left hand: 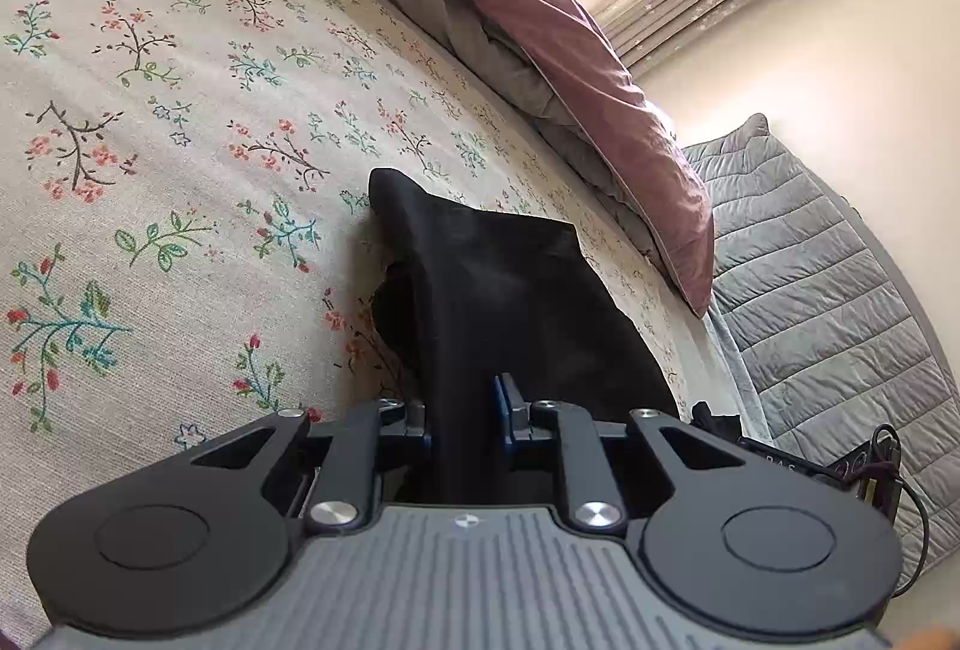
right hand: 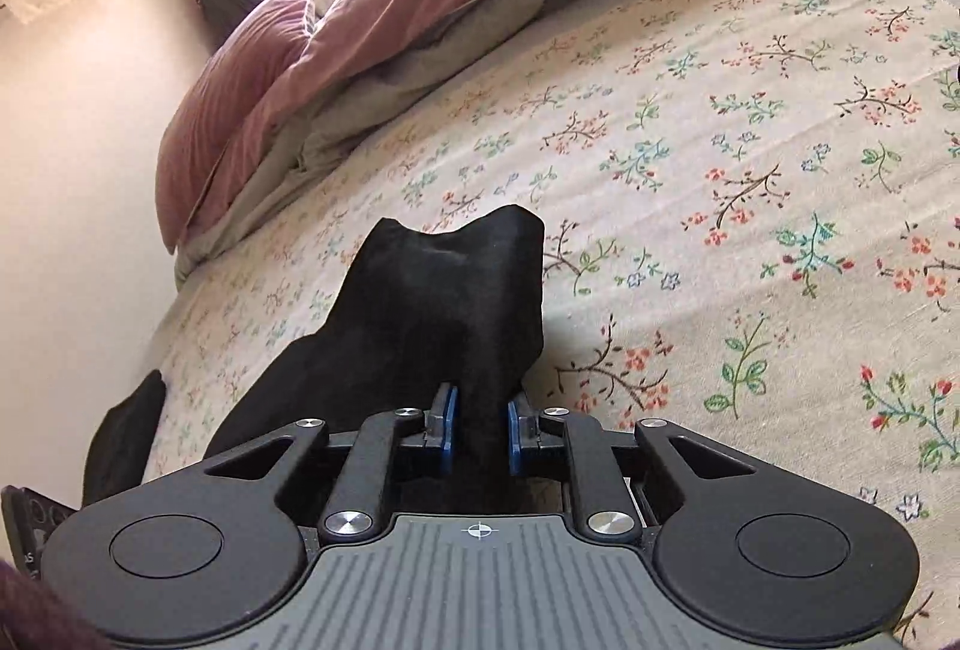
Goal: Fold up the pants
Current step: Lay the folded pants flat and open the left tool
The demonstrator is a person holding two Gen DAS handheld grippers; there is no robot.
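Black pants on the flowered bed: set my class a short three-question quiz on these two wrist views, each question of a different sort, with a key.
1. True or false: the left gripper is shut on the black pants.
2. What do the pants rest on in the right wrist view? A) a wooden floor B) a flowered bedspread C) a grey quilted cover
3. Fill in: the right gripper pinches a bunched fold of the ____ between its blue pads.

Key
1. True: cloth is clamped between its fingers.
2. B.
3. pants.
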